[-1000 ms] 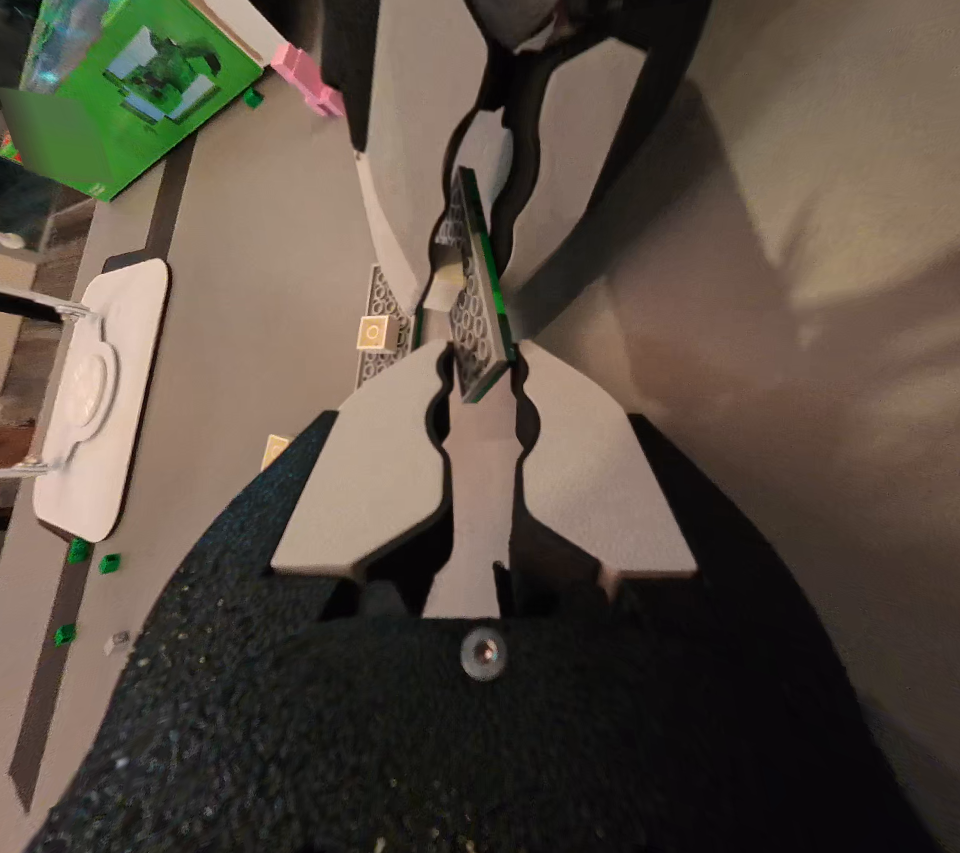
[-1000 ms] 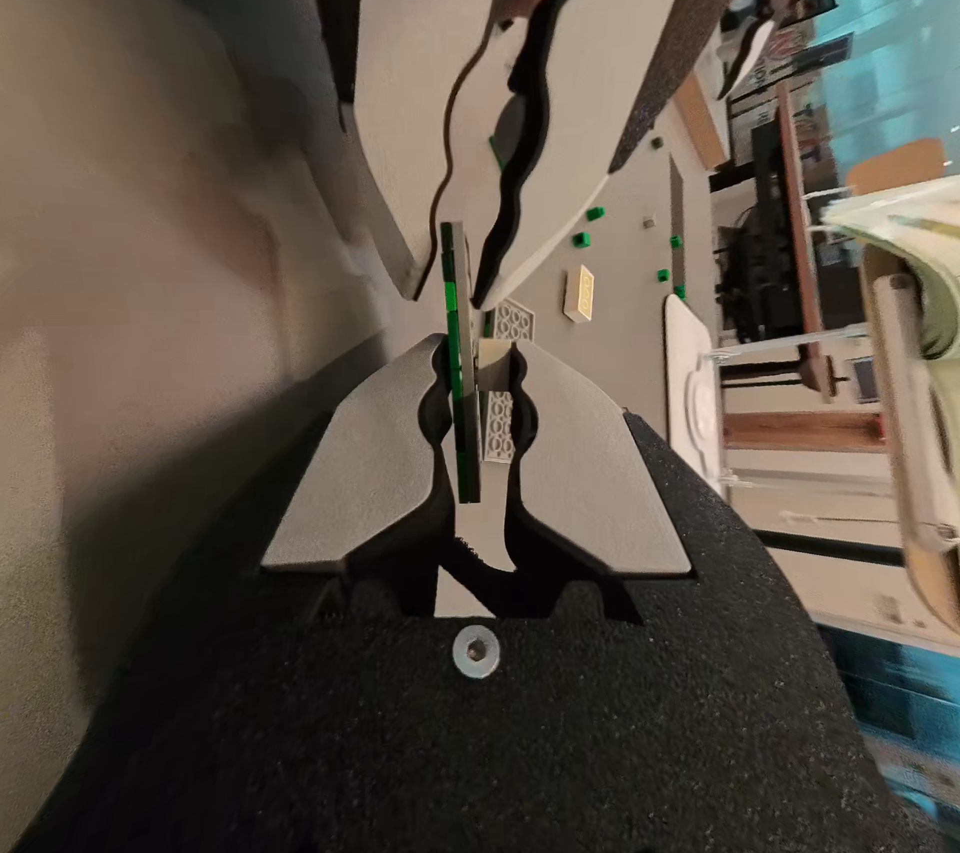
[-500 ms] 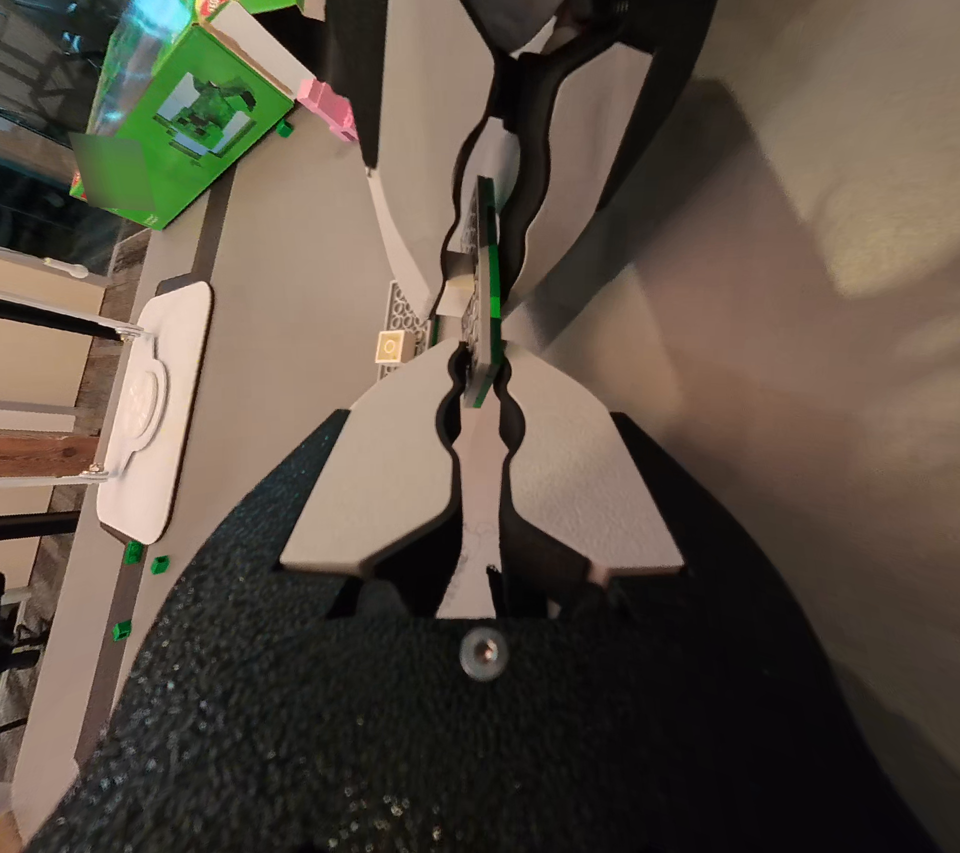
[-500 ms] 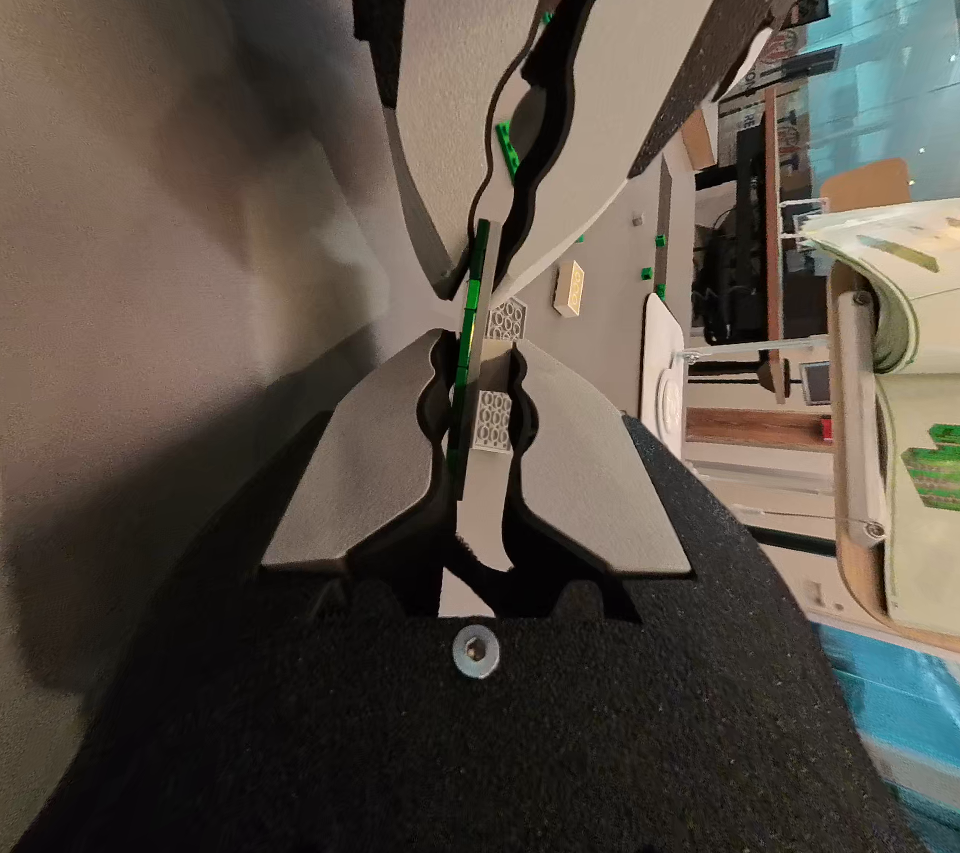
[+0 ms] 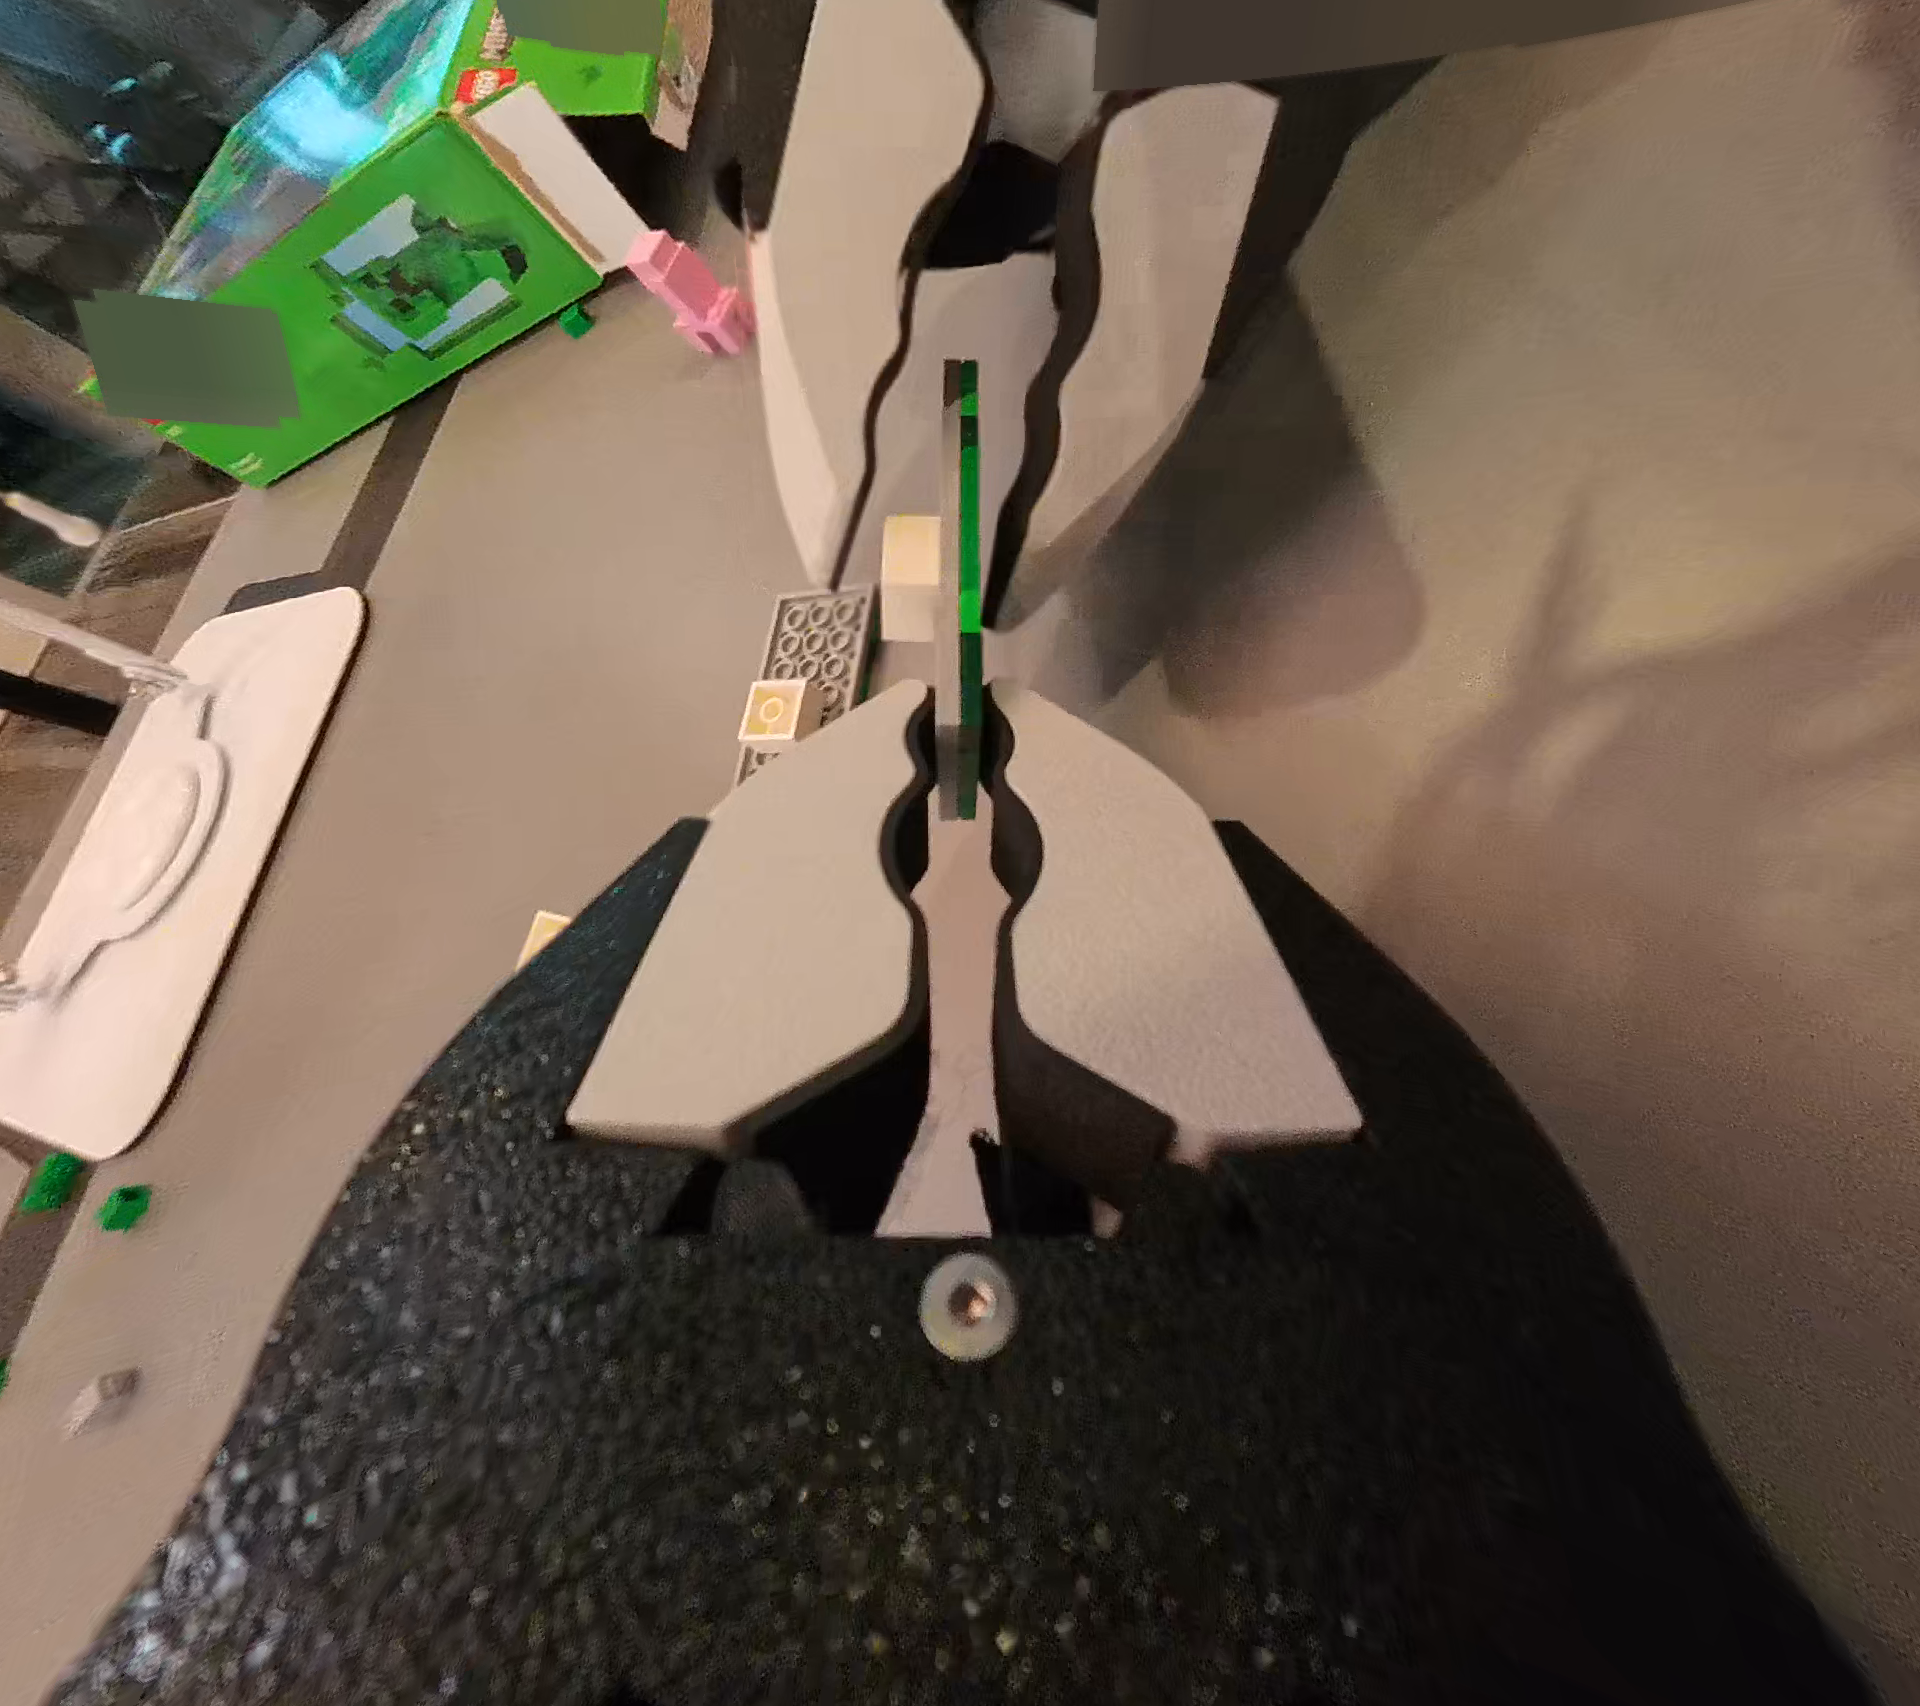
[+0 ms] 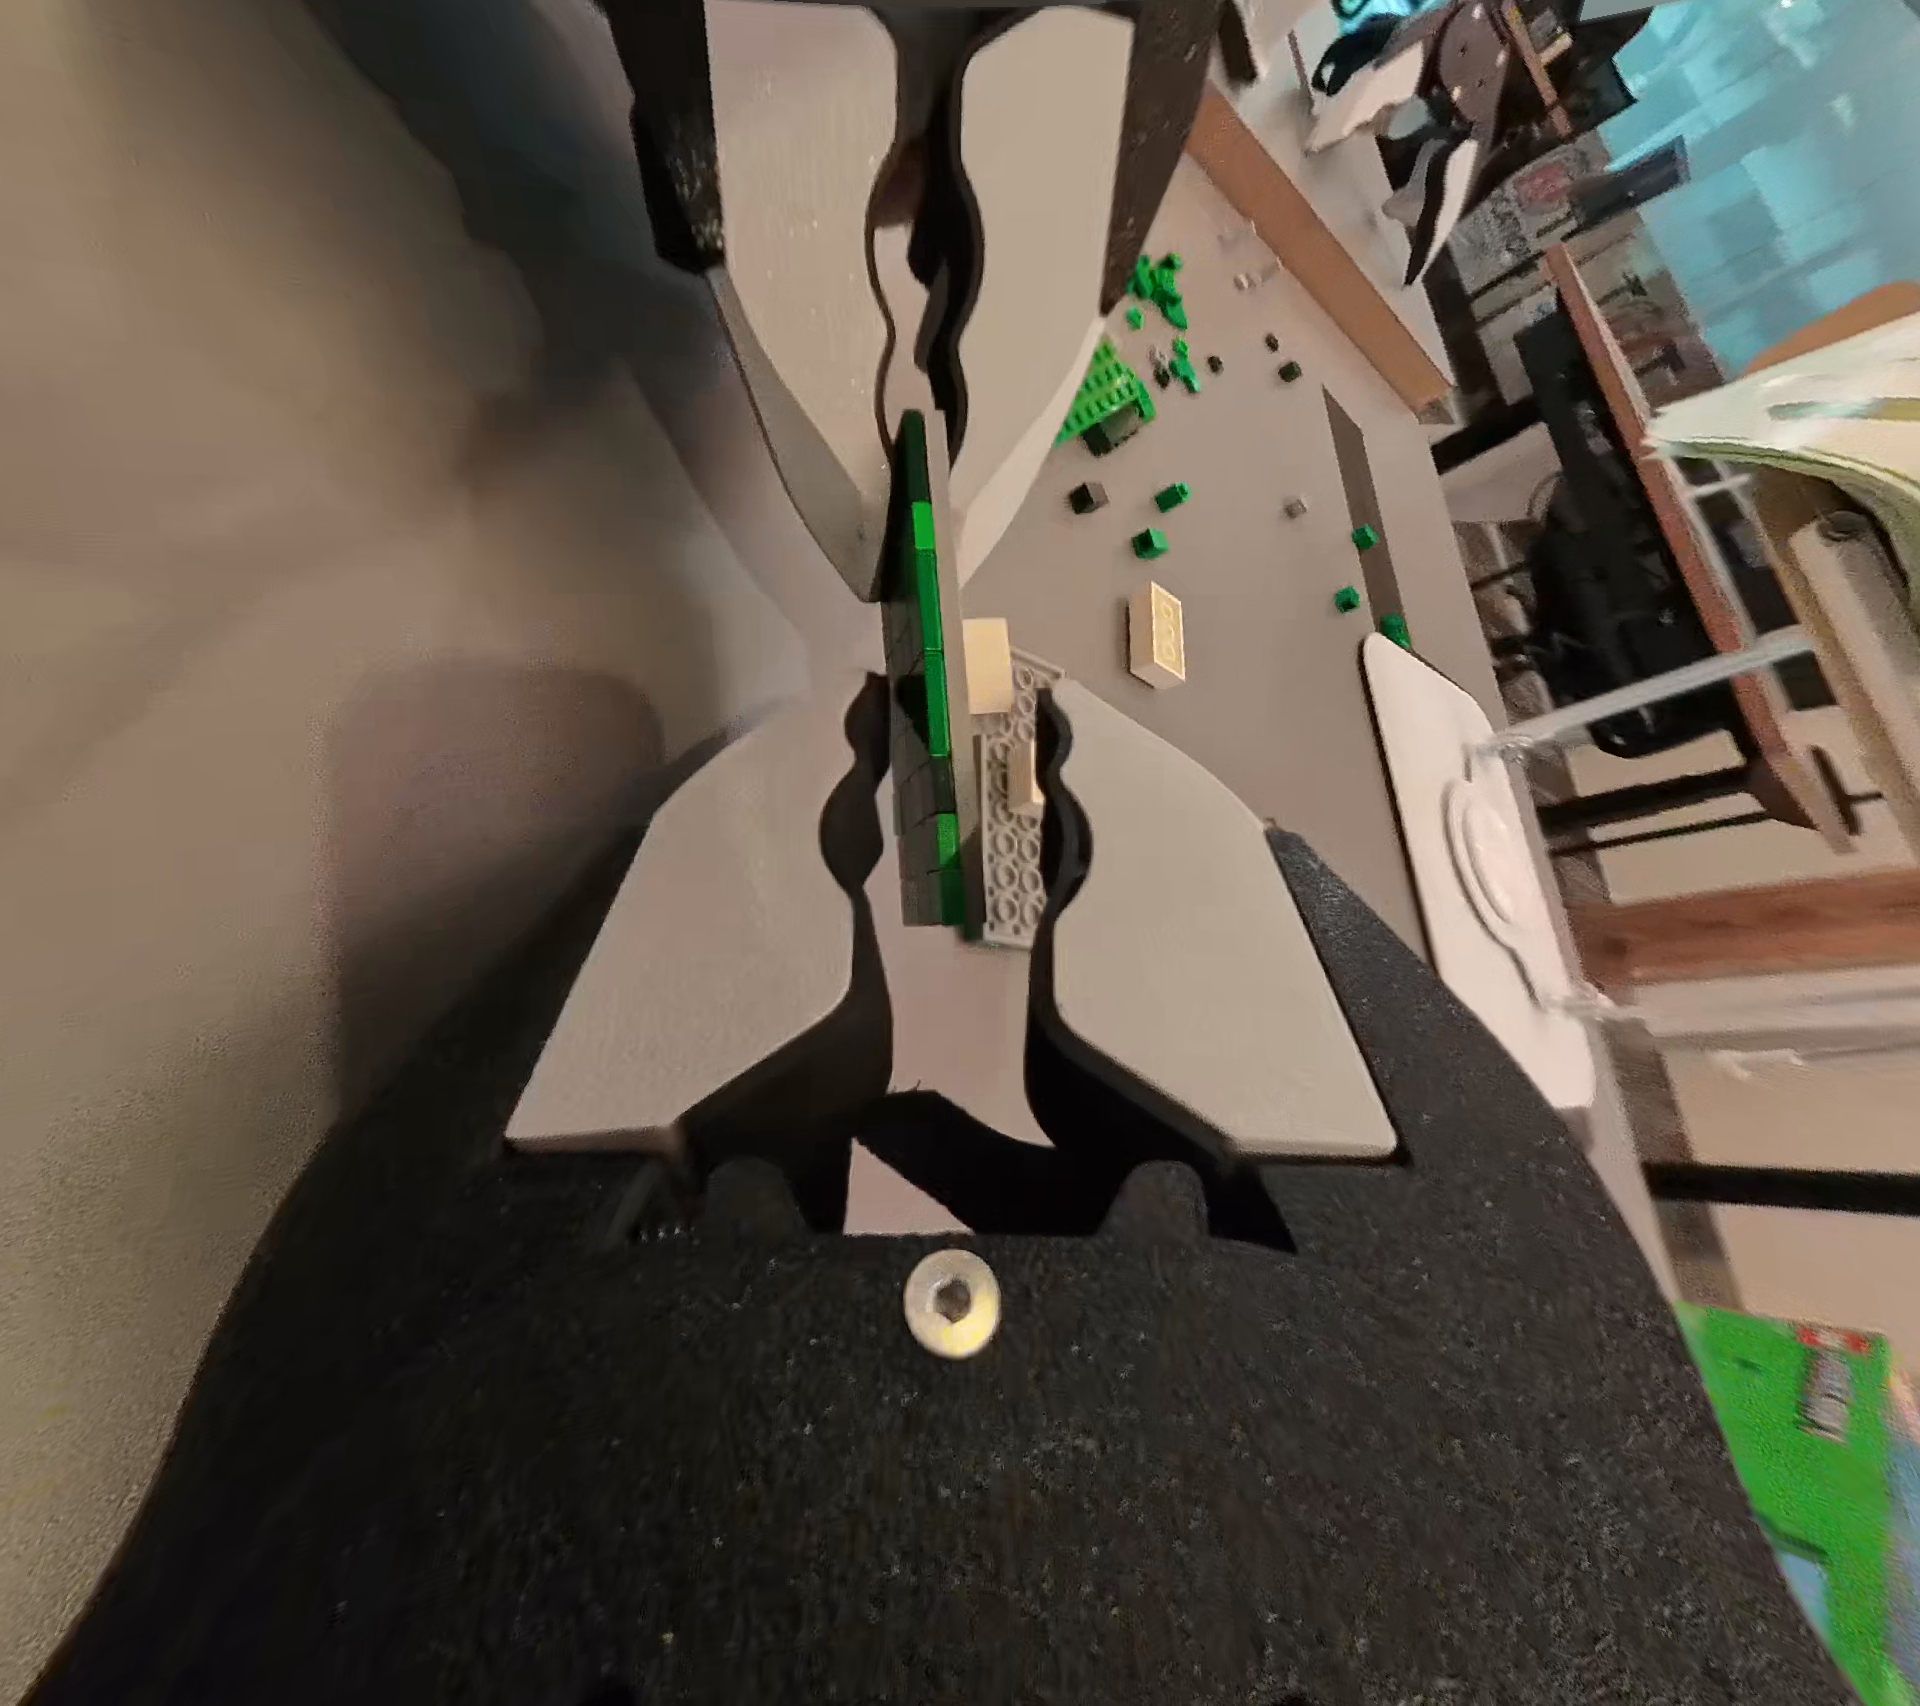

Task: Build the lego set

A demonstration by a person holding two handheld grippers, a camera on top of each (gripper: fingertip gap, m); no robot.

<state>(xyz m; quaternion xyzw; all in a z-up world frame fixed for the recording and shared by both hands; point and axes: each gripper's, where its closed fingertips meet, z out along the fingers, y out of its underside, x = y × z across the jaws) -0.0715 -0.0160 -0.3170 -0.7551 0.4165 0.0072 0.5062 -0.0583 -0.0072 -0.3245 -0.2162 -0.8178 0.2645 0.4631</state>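
1. As the two grippers face each other tip to tip above the table (image 5: 582, 576), we see one thin grey-and-green plate (image 5: 961, 576) standing edge-on between them, off the surface.
2. The left gripper (image 5: 961, 706) is closed narrow on the near end of that plate, and we see both fingertips pressing against its faces.
3. The right gripper (image 6: 956, 695) stands wider around the far end. We see a clear gap between its left finger (image 6: 727, 877) and the plate, so we don't count it as gripping.
4. A cream brick (image 5: 909, 576) sits against the plate's grey face.
5. A grey studded plate (image 5: 821, 659) with a small cream piece (image 5: 771, 711) lies just beside it. We cannot tell whether it is attached or resting on the table.
6. The rest lies well apart on the table: a green box (image 5: 395, 285), a pink piece (image 5: 691, 290), a white board (image 5: 177, 825), loose green bricks (image 6: 1148, 544) and a second cream brick (image 6: 1158, 633).
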